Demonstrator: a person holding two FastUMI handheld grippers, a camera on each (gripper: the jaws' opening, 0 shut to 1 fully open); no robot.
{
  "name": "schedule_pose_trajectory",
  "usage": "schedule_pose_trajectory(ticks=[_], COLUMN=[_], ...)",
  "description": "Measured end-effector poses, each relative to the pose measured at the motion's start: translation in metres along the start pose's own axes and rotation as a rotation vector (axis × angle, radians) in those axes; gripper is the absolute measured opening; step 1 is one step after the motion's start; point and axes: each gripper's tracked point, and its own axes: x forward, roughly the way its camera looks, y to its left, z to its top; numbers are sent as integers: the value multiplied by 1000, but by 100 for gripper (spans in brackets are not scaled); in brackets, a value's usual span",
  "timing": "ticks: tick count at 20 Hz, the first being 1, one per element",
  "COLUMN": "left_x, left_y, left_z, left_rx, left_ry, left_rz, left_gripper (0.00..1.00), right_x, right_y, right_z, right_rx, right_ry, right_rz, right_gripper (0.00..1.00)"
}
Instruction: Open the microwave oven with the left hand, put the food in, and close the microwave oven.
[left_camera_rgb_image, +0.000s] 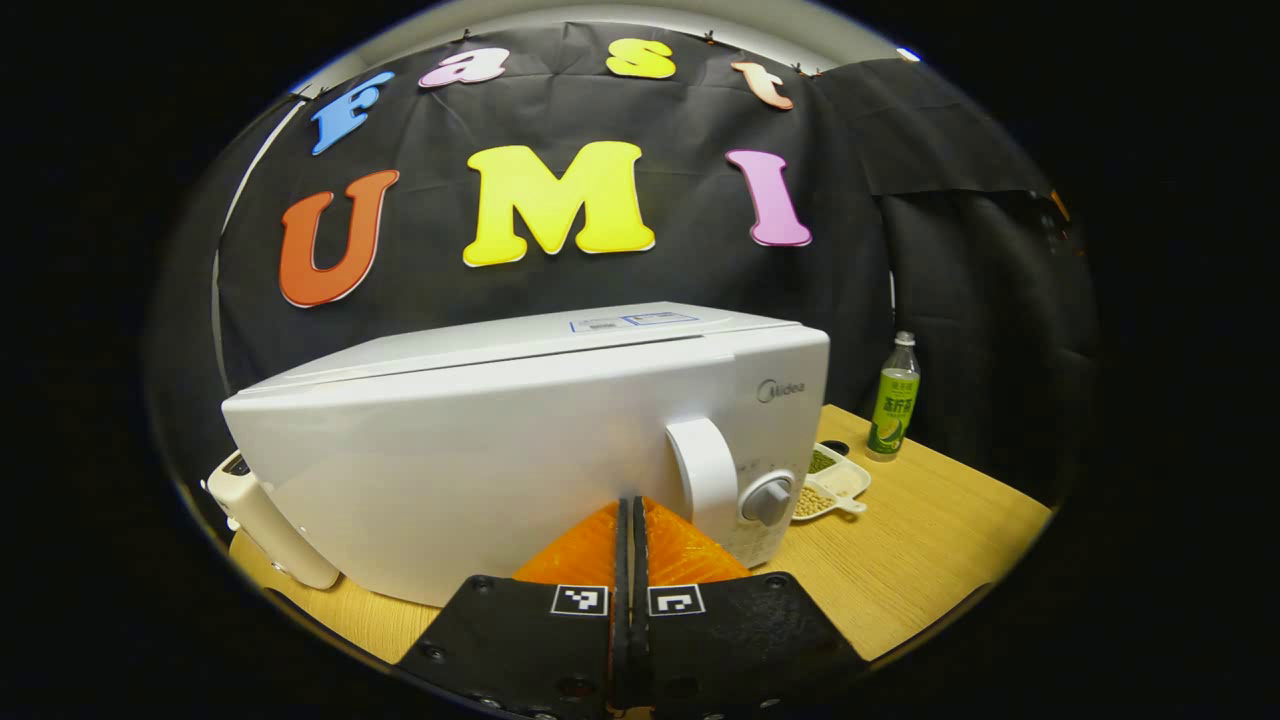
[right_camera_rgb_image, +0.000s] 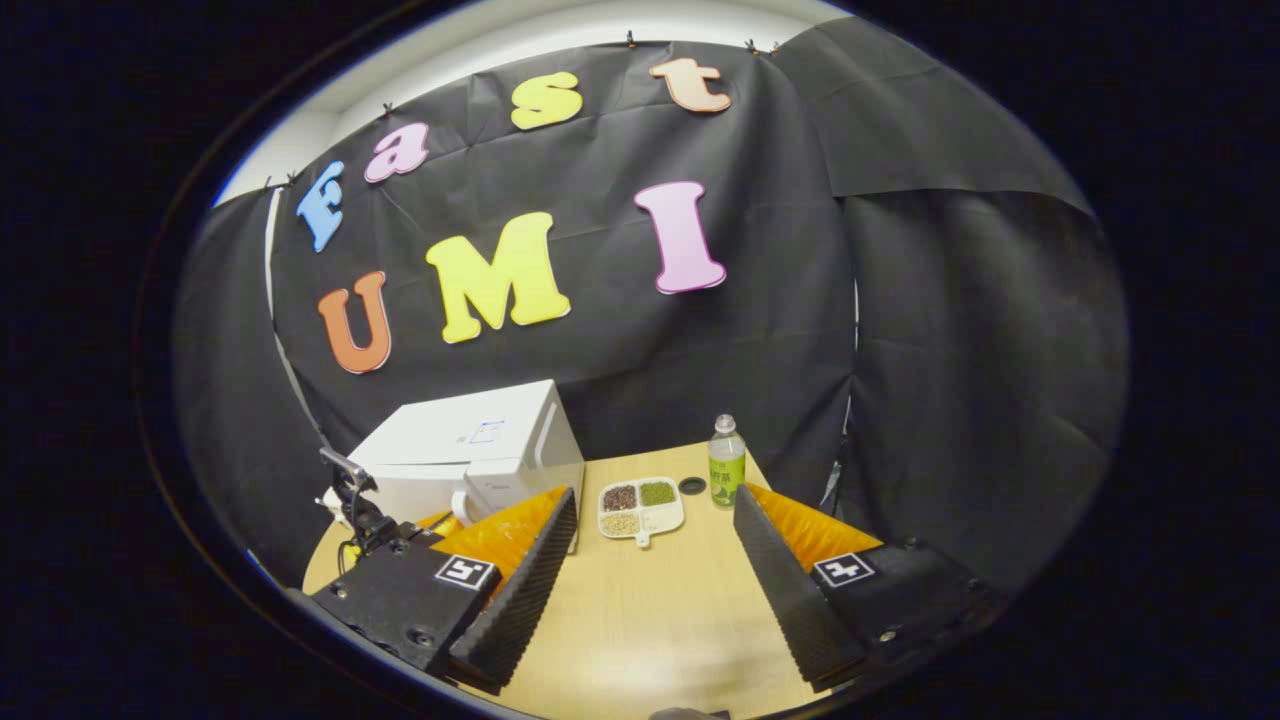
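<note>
A: Two grippers logged. Left gripper (left_camera_rgb_image: 628, 560) — fingers pressed together, nothing between them, tips just in front of the microwave oven (left_camera_rgb_image: 520, 450) and a little to the camera's left of its door handle (left_camera_rgb_image: 705, 475). Door reads as closed.

B: And the other?

A: Right gripper (right_camera_rgb_image: 650, 570) — fingers wide apart, empty, held over bare table (right_camera_rgb_image: 650, 620), well back from the microwave. Food tray (right_camera_rgb_image: 640, 508), four compartments of grains or beans, sits on the table just beside the microwave's control end, short tab handle toward the camera.

B: Risks from here?

A: First, judged: closed fingers cannot hook the handle. They must part or slide behind it; pushing at the door face would likely shove the microwave across the table instead of opening it. Second, the knob (left_camera_rgb_image: 768, 498) is just beside the handle — a stray contact could turn it.

B: Obstructions around the microwave?

A: Tray lies near the control end; I cannot tell which way the door swings, so whether it would sweep the tray is open. Green-labelled bottle (right_camera_rgb_image: 727, 462) stands upright beyond the tray, a small dark cap (right_camera_rgb_image: 692, 486) between them. Loose contents may spill if the tray tilts. A cream-coloured object (left_camera_rgb_image: 265, 530) rests at the microwave's far end, identity unclear.
</note>
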Motion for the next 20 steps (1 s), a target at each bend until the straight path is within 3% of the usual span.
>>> schedule_pose_trajectory(ticks=[4, 5, 10, 11, 12, 13, 14, 15, 17, 20], left_x=[9, 15, -7, -13, -19, -26, -31, -41, -57, -91], left_y=[-1, -1, 2, 4, 3, 0, -1, 1, 11, 17], left_z=[6, -2, 0, 2, 6, 11, 14, 18, 35, 61], left_rx=[18, 7, -55, -47, -39, -38, -37, -29, -1, -23], left_ry=[-9, 33, 45, 46, 42, 39, 36, 30, -5, -51], left_rz=[4, 22, 45, 52, 42, 35, 16, 17, 45, 58], left_gripper=[0, 0, 1, 1, 0, 1, 10, 35, 100, 97], right_x=[3, 4, 2, 1, 1, -1, -2, -4, -9, -21], right_y=[5, 7, 21, 23, 27, 32, 36, 41, 50, 63], right_z=[2, 3, 5, 7, 8, 7, 8, 10, 13, 18], right_rx=[-1, 0, 7, 9, 14, 16, 17, 14, 5, -16], right_ry=[7, 5, -7, -15, -19, -21, -27, -33, -47, -76], right_rz=[14, 18, 42, 44, 50, 57, 63, 69, 78, 86], right_gripper=[100, 100, 100, 92, 100, 100, 100, 100, 100, 92])
